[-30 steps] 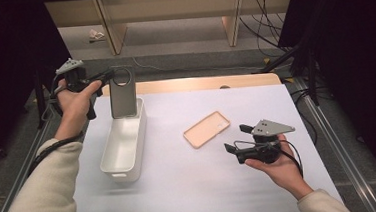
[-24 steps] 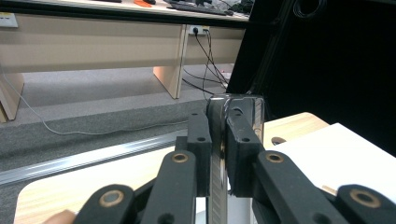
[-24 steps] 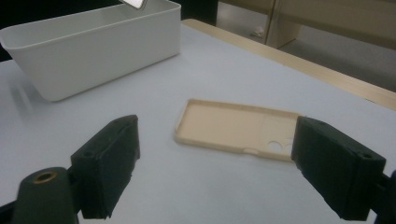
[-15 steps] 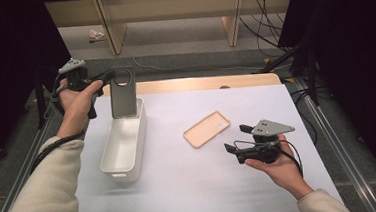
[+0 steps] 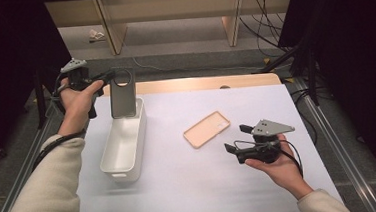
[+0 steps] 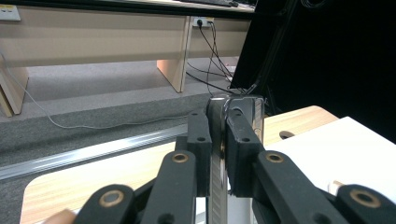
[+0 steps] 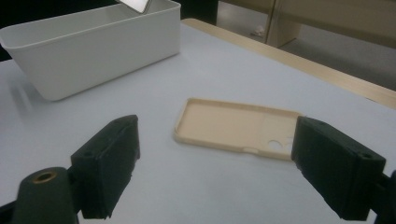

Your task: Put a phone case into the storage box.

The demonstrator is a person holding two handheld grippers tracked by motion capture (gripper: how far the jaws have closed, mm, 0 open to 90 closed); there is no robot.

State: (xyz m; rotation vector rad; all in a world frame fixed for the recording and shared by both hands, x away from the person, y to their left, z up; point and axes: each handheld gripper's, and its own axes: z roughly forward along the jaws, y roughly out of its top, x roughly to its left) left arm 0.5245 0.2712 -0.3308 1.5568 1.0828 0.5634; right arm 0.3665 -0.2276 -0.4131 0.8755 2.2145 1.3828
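left tongs [image 5: 105, 77] clamped on the edge of a grey phone case [image 5: 123, 93], held upright at the far end of the white bin [image 5: 124, 145]. in the left gripper view the two black pads press flat on either side of the thin case [image 6: 218, 140], so firm grip. the case's lower edge sits at or just inside the bin's far rim; cannot tell if it touches the bin floor. judging from that, this case is mid-placement: carried to the bin, not yet released.

bin otherwise looks empty inside, long side running toward the person, on the white surface [image 5: 191, 186].

beige phone case [image 5: 206, 128] lies flat, open side up, near the middle of the surface, well apart from the bin and untouched. right tongs [image 5: 236, 138] open wide, held low just beside it, on the person's side; the right gripper view shows the beige case [image 7: 238, 127] lying between and beyond the spread pads, no contact.

progress guess: about halfway. left to do: drop the grey case, then grab the beige one and bin it.
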